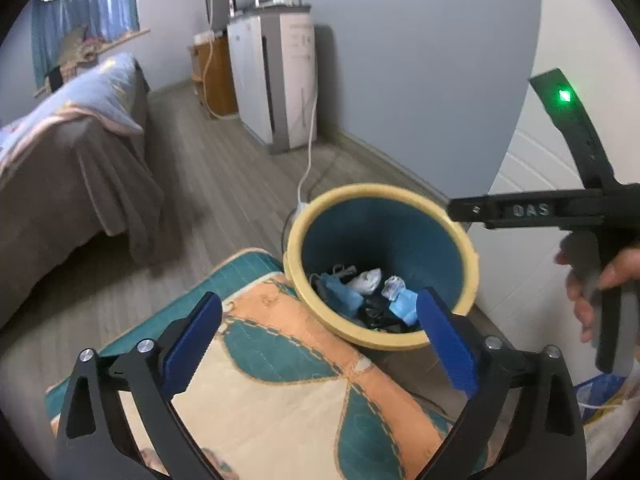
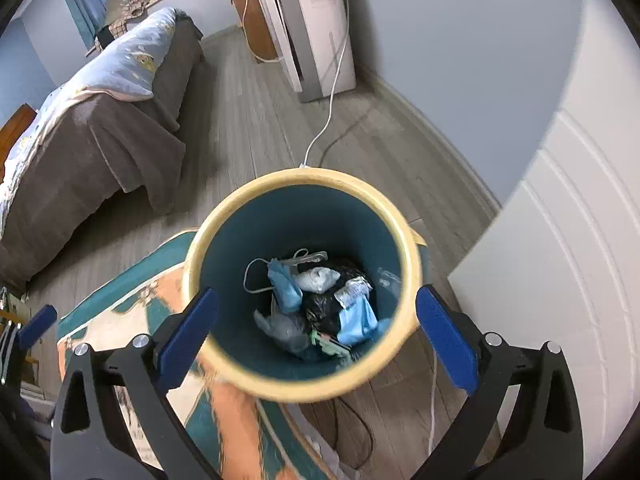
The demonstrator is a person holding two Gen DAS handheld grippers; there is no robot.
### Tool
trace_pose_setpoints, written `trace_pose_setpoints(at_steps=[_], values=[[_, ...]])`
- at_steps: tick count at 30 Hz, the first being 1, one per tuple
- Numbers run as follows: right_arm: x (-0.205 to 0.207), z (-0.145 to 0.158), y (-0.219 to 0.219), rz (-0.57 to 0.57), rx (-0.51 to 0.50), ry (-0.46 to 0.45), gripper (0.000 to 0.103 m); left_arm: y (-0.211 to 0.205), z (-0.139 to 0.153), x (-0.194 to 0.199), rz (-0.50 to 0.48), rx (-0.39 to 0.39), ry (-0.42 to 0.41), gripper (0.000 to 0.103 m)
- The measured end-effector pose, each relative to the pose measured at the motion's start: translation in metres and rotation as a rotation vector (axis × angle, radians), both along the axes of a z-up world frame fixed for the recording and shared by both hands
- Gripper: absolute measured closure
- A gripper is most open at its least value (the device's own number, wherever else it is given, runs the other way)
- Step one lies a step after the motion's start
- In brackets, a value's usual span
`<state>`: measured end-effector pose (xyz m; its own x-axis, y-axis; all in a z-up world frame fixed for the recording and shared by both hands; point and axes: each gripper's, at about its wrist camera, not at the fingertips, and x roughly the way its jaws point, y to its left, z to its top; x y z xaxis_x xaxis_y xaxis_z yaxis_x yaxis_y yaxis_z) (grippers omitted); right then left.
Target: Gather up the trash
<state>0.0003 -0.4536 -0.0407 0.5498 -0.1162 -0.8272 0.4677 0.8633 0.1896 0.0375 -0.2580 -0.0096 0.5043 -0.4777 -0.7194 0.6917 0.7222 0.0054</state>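
Observation:
A round bin with a yellow rim and teal inside stands on the floor by the white door; it also shows in the right wrist view. Trash lies at its bottom: blue crumpled pieces, white tissue, black bits and a thin cord. The same trash shows in the left wrist view. My left gripper is open and empty, above the mat beside the bin. My right gripper is open and empty, directly above the bin's mouth. The right tool's body shows in the left wrist view.
A patterned teal and orange mat lies left of the bin. A bed with a brown cover is at the left. A white appliance stands by the far wall, its white cord running to the bin. A white door is at the right.

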Motion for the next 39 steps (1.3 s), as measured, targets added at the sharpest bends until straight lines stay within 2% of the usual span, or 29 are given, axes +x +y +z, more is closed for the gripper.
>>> trace_pose_setpoints(at_steps=[5, 9, 11, 13, 15, 20, 24, 30, 39], values=[[-0.044, 0.022, 0.017, 0.006, -0.07, -0.025, 0.006, 0.012, 0.022, -0.024, 0.043, -0.031, 0.001, 0.005], [-0.075, 0.021, 0.023, -0.005, -0.085, -0.019, 0.006, 0.022, 0.026, -0.03, 0.127, -0.096, 0.074, 0.005], [-0.081, 0.019, 0.025, -0.005, -0.092, -0.008, 0.006, 0.019, 0.024, -0.031, 0.16, -0.07, 0.071, 0.005], [-0.083, 0.016, 0.027, 0.005, -0.122, 0.003, 0.006, 0.012, 0.016, -0.032, 0.18, 0.005, 0.028, 0.005], [-0.082, 0.012, 0.028, 0.005, -0.142, 0.015, 0.006, 0.009, 0.007, -0.033, 0.173, 0.056, -0.012, 0.005], [-0.077, 0.003, 0.022, -0.008, -0.113, 0.006, 0.006, 0.009, -0.009, -0.029, 0.142, 0.1, -0.019, 0.005], [-0.075, 0.0, 0.022, -0.017, -0.102, 0.001, 0.006, 0.012, -0.01, -0.029, 0.119, 0.094, -0.018, 0.005], [-0.069, 0.001, 0.036, 0.019, -0.164, 0.018, 0.006, 0.013, -0.007, -0.037, 0.073, 0.096, -0.045, 0.005], [-0.066, 0.004, 0.047, 0.037, -0.2, 0.031, 0.006, 0.025, -0.001, -0.036, 0.072, 0.069, -0.037, 0.005]])
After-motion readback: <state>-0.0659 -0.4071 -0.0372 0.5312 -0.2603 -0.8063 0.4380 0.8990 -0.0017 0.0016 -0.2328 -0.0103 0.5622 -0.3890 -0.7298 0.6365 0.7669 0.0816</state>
